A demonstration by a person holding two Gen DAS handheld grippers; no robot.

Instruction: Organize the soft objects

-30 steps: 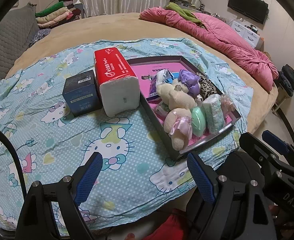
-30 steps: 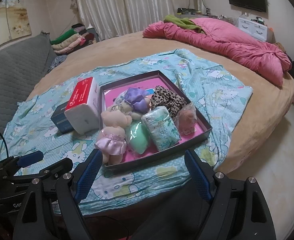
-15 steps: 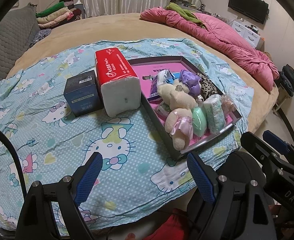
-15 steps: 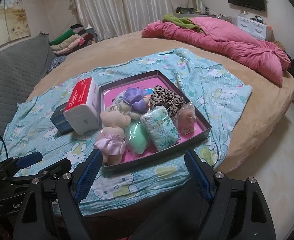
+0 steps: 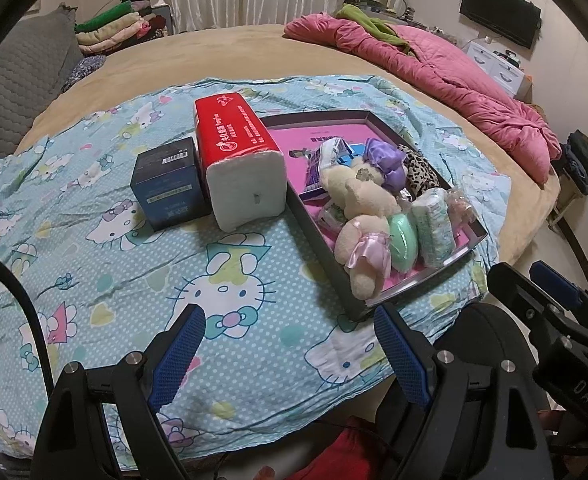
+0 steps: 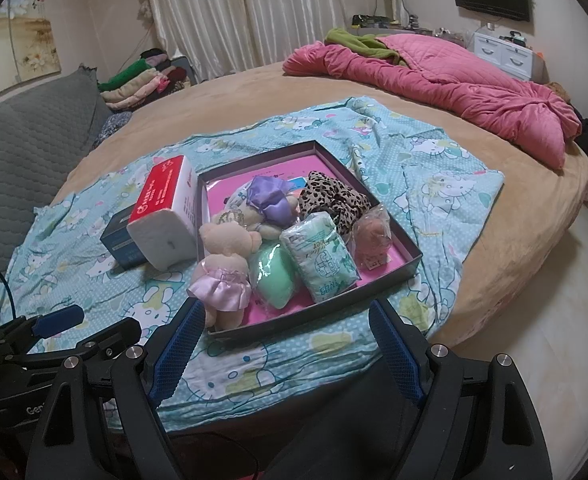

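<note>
A dark tray (image 6: 407,262) with a pink floor sits on a Hello Kitty cloth (image 6: 433,184) on the bed. In it lie a beige teddy bear in a pink skirt (image 6: 226,264), a green sponge (image 6: 276,278), a tissue pack (image 6: 321,262), a leopard-print cloth (image 6: 333,200), a purple cloth (image 6: 272,198) and a small pink bag (image 6: 371,238). A red-topped tissue pack (image 5: 242,164) and a dark blue box (image 5: 168,184) stand left of the tray (image 5: 313,224). My left gripper (image 5: 290,354) and right gripper (image 6: 284,346) are open and empty, at the bed's near edge.
A pink quilt (image 6: 453,76) lies at the far right of the round bed. Folded clothes (image 6: 142,80) are stacked at the back left by a grey headboard (image 6: 22,148). The floor (image 6: 553,300) is to the right. Each gripper shows in the other's view.
</note>
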